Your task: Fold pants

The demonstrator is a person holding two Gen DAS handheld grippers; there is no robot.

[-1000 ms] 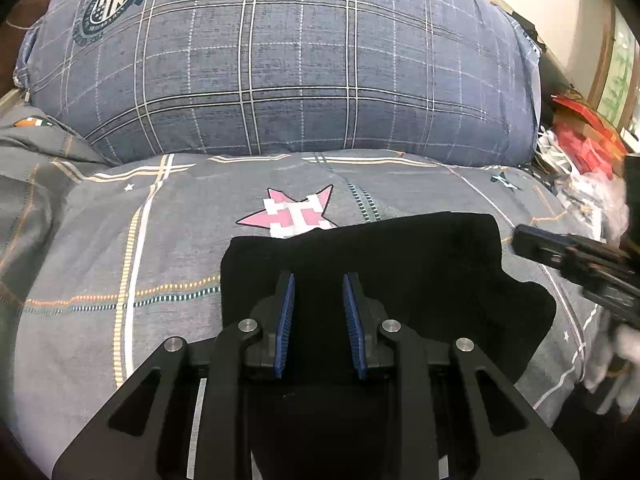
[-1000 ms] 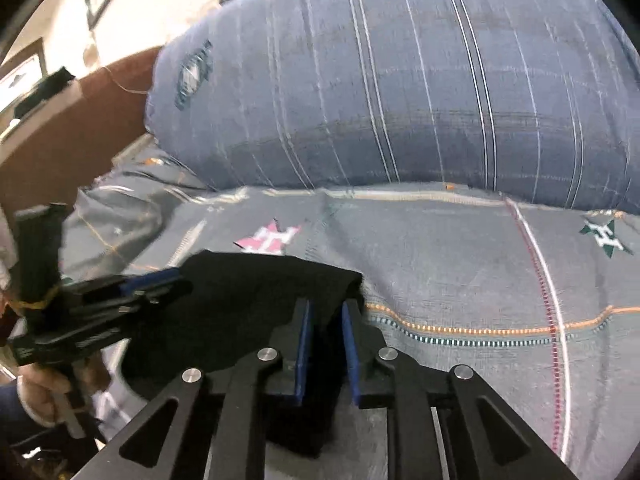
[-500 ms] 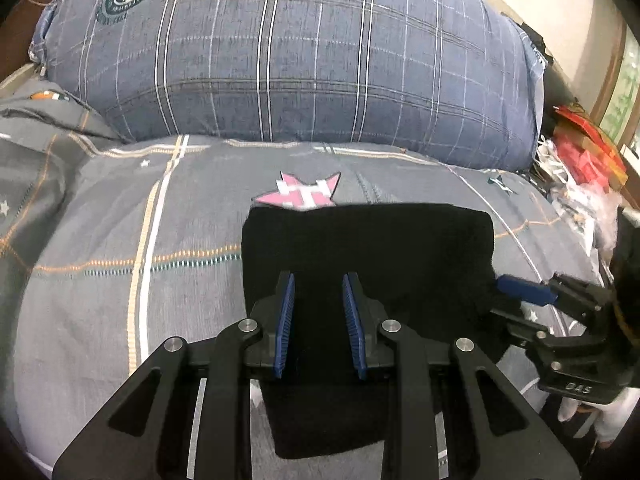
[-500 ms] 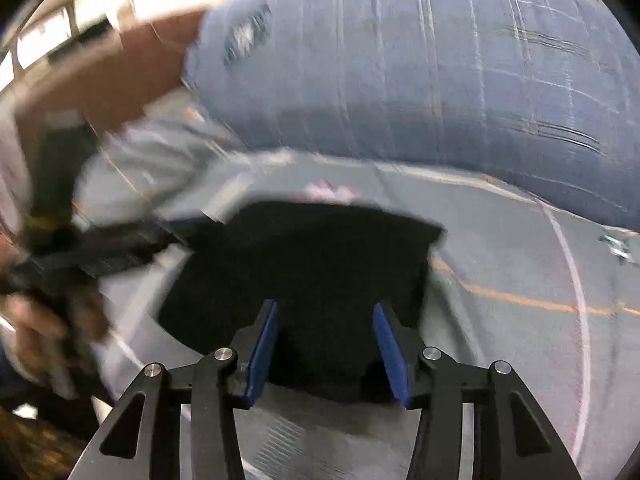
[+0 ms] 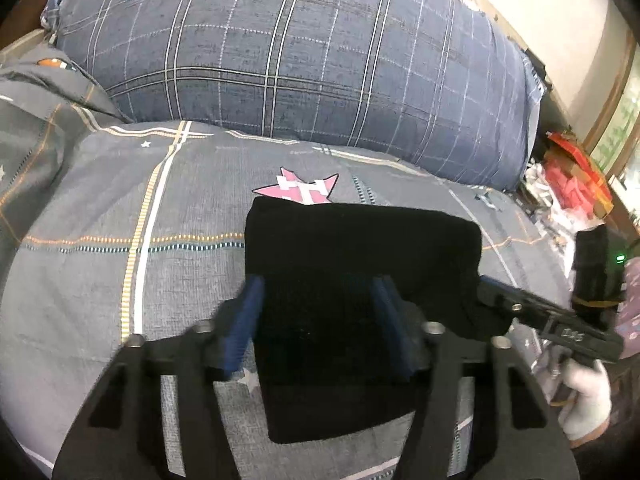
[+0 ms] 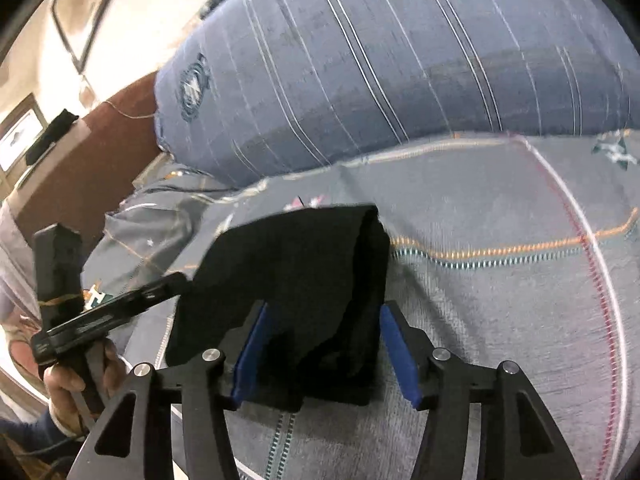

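The black pants (image 5: 360,280) lie folded into a compact rectangle on the grey patterned bedsheet (image 5: 120,280). My left gripper (image 5: 316,328) is open, its blue pads wide apart over the near edge of the pants, holding nothing. My right gripper (image 6: 326,348) is open too, its pads either side of the near right corner of the pants (image 6: 304,280), which looks thick and layered there. The right gripper also shows in the left wrist view (image 5: 548,320) at the pants' right edge. The left gripper shows in the right wrist view (image 6: 104,316) at their left edge.
A large blue plaid pillow (image 5: 300,52) fills the back of the bed. A pink star print (image 5: 298,188) on the sheet peeks out behind the pants. Red and white clutter (image 5: 576,184) lies off the bed's right side. A brown headboard (image 6: 80,168) is at left.
Both grippers have opened and let go of the pants, the right first, then the left. The pants have settled flat on the sheet as a folded rectangle.
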